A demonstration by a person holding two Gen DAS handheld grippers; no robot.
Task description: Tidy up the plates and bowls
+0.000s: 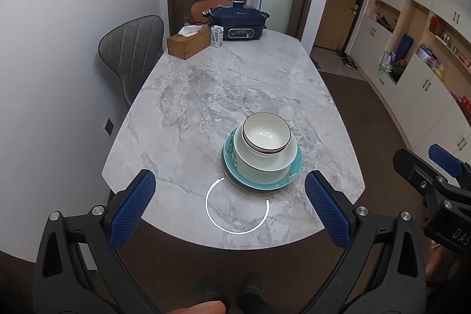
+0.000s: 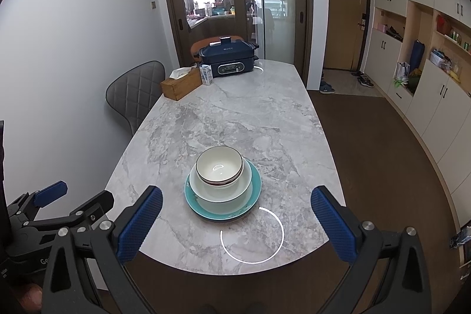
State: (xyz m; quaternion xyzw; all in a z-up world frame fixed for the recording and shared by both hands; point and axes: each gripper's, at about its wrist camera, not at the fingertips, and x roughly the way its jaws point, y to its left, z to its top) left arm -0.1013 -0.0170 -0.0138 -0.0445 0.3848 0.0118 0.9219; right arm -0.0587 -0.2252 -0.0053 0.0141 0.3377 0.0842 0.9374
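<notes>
The dining room lay open ahead of you, a marble desk (image 2: 235, 114) running far toward a glass door, with a grey chair (image 2: 132, 96) at its left side. Near you on the desk stood the stack: a small bowl (image 2: 219, 165) nested in a larger bowl (image 2: 220, 190), both on a teal plate (image 2: 256, 190). Your left hand-held gripper (image 1: 229, 208) and right hand-held gripper (image 2: 235, 224) both hung spread apart and empty, short of the near desk edge.

The stack looked already gathered, so your job was likely to lift or square it. You would have done best to take the plate rim from both sides and keep it level. The stack sat close to the near edge; the far middle of the desk gave you free room, short of the tissue box (image 2: 179, 84) and cooker (image 2: 226, 58).
</notes>
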